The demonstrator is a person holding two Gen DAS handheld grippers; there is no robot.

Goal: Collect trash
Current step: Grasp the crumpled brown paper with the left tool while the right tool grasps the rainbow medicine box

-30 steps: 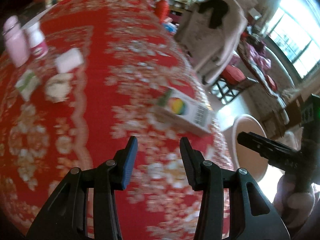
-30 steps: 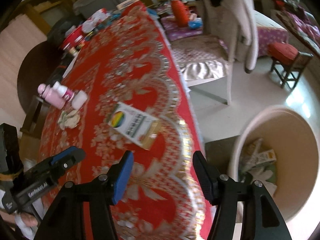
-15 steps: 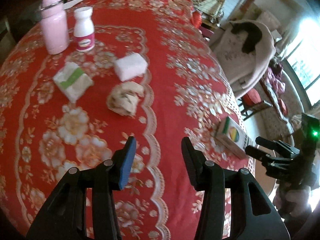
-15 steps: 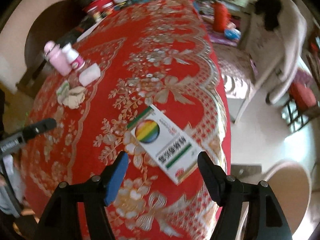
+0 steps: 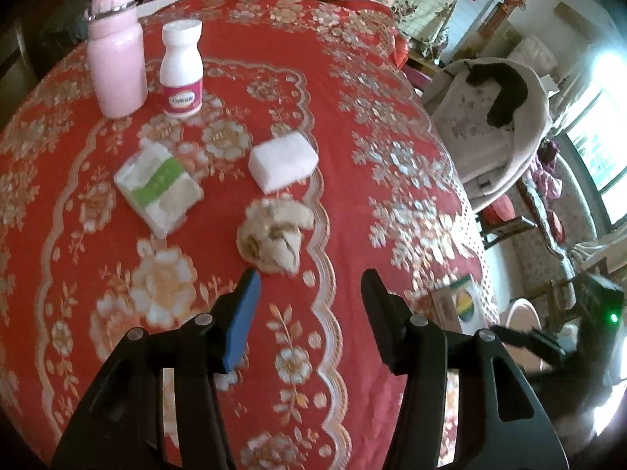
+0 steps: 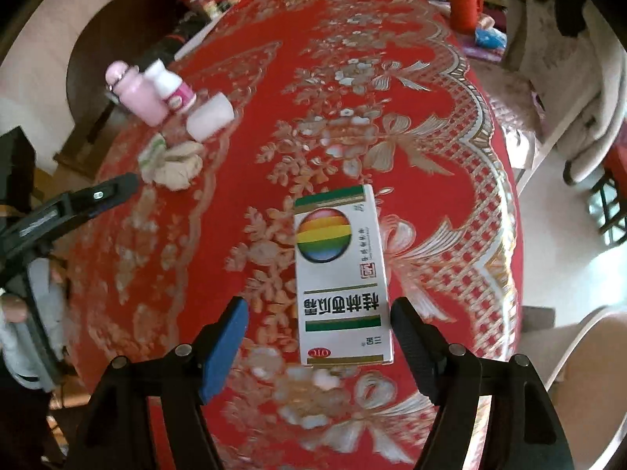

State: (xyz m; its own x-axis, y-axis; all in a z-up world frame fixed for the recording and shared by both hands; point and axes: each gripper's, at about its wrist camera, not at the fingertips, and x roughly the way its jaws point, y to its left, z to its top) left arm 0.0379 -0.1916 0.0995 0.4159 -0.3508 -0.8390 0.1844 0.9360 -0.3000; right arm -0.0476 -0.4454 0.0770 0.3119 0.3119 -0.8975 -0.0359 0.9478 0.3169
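Note:
A crumpled beige paper wad (image 5: 274,237) lies on the red tablecloth (image 5: 352,78) just ahead of my open, empty left gripper (image 5: 309,293); it also shows in the right wrist view (image 6: 178,166). A white medicine box with a rainbow ball (image 6: 341,270) lies flat near the table's right edge, its near end between the fingers of my open, empty right gripper (image 6: 319,321). The box also shows in the left wrist view (image 5: 456,305). The left gripper shows in the right wrist view at the left (image 6: 113,192).
A green-striped tissue pack (image 5: 158,188), a white block (image 5: 282,162), a white pill bottle (image 5: 182,70) and a pink bottle (image 5: 115,47) stand beyond the wad. A beige bin (image 6: 580,356) sits on the floor at the right. A chair draped with clothing (image 5: 493,117) stands by the table.
My left gripper has swung left from the medicine box toward the paper wad and closed in on it. My right gripper has moved from over the bin to the medicine box.

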